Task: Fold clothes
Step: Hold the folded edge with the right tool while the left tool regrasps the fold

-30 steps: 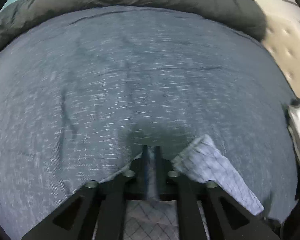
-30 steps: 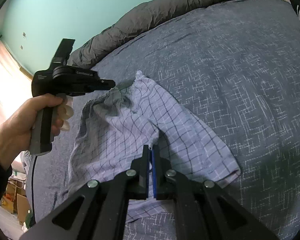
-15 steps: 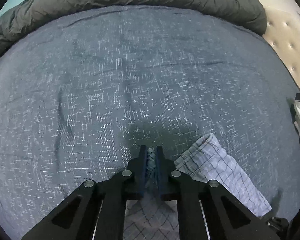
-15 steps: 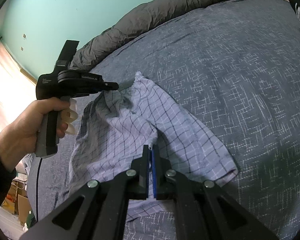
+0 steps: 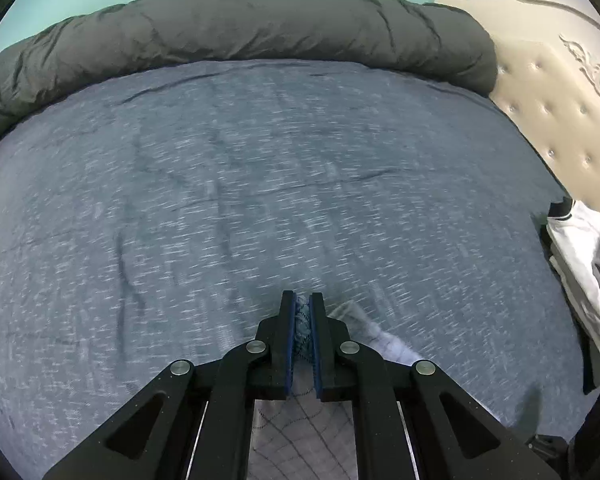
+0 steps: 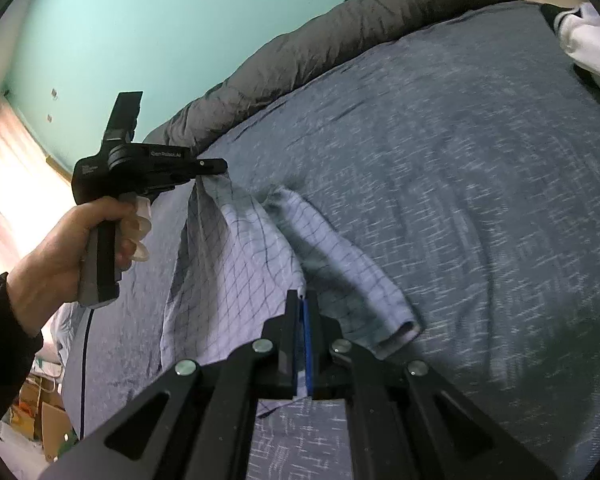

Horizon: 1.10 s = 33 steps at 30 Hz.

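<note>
A light checked garment [image 6: 236,264] hangs between my two grippers above the blue-grey bedspread [image 6: 480,184]. My left gripper [image 5: 302,312] is shut on a bunched edge of it; it shows in the right wrist view [image 6: 214,168] as a black tool in a hand, lifting one corner. My right gripper [image 6: 302,300] is shut on another edge of the garment. One part of the garment [image 6: 364,280] still lies on the bed, and a bit of it shows in the left wrist view [image 5: 384,344].
A rolled dark grey duvet [image 5: 236,24] lies along the far side of the bed. A cream tufted headboard [image 5: 560,120] is at the right. A stack of folded white and grey clothes [image 5: 584,256] sits at the bed's right edge, also showing in the right wrist view [image 6: 588,40].
Both grippers have risen with the garment. It now hangs stretched between them, and less of it lies spread on the bed.
</note>
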Each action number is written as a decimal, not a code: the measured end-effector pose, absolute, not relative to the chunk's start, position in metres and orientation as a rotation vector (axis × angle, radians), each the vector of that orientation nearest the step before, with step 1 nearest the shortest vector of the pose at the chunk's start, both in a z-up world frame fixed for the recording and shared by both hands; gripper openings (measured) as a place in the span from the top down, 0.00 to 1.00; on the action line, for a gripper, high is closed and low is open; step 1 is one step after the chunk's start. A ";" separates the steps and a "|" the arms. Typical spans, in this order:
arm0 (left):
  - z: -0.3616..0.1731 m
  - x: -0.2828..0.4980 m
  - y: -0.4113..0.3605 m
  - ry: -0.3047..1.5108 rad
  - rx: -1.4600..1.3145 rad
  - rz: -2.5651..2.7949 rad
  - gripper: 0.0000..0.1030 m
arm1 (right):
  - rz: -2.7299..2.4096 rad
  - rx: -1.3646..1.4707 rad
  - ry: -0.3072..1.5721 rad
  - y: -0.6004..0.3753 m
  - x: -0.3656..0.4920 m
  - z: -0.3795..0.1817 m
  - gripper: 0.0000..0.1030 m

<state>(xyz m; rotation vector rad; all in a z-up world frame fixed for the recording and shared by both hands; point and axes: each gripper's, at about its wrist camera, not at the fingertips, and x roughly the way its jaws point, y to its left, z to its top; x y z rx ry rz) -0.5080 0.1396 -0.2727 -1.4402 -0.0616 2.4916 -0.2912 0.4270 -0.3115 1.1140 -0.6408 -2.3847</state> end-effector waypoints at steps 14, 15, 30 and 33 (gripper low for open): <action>-0.293 -0.524 0.155 -0.105 -1.503 2.471 0.55 | -2.376 1.221 -0.701 0.444 -0.296 -0.336 0.98; -0.287 -0.523 0.149 -0.116 -1.487 2.483 0.54 | -2.376 1.221 -0.699 0.443 -0.297 -0.336 0.98; -0.291 -0.465 0.045 -0.226 -1.512 2.474 0.54 | -2.372 1.228 -0.716 0.449 -0.292 -0.337 0.99; -0.298 -0.461 0.040 -0.258 -1.515 2.450 0.54 | -2.369 1.234 -0.727 0.450 -0.293 -0.339 0.99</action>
